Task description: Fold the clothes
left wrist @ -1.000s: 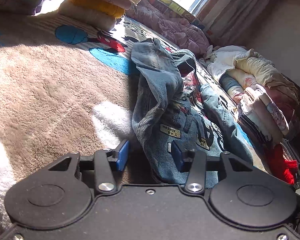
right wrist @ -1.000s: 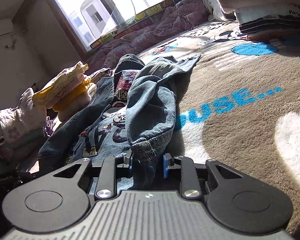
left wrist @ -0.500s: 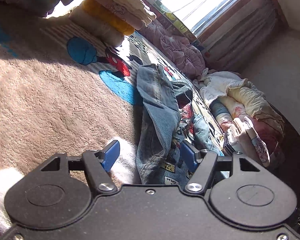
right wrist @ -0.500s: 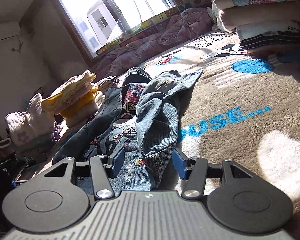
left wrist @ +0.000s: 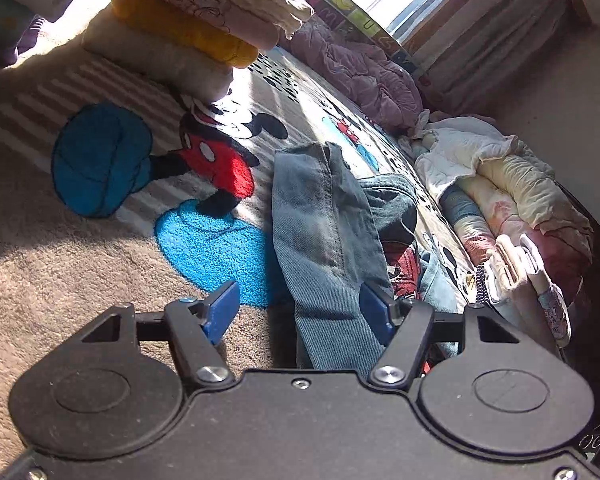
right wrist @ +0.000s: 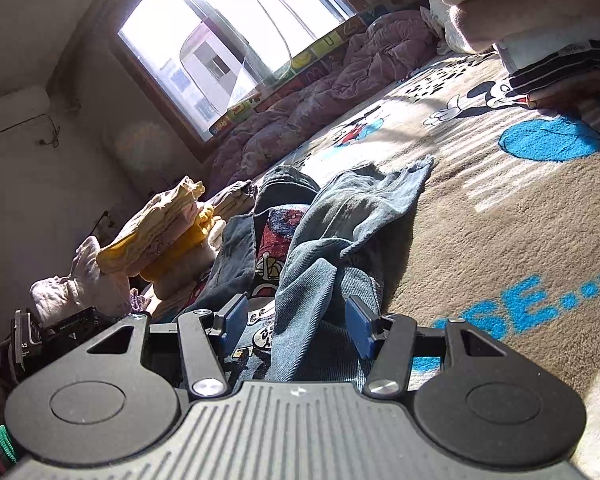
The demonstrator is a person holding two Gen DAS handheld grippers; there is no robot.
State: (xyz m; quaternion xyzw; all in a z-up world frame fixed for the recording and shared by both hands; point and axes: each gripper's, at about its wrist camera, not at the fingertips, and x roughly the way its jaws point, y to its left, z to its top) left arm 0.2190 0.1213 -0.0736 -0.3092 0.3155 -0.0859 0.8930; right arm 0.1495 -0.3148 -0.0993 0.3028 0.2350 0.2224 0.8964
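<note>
- On the beige plush cartoon-print blanket (left wrist: 60, 264), left wrist view: faded blue denim garment (left wrist: 324, 240) lying crumpled, 1 folded strip running between the blue pads of the left gripper (left wrist: 298, 312); jaws spread apart, gripping nothing.
- From the right wrist: same denim bunched between the right gripper (right wrist: 296, 322), jaws likewise apart, unclamped.

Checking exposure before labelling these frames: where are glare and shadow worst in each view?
Right wrist view: the window is blown out white, with a flare patch on the wall. Left wrist view: hard sun strips cross the cartoon rug, whose left edge lies in shadow; the denim garment stays readable. Both views bend at the edges.
</note>
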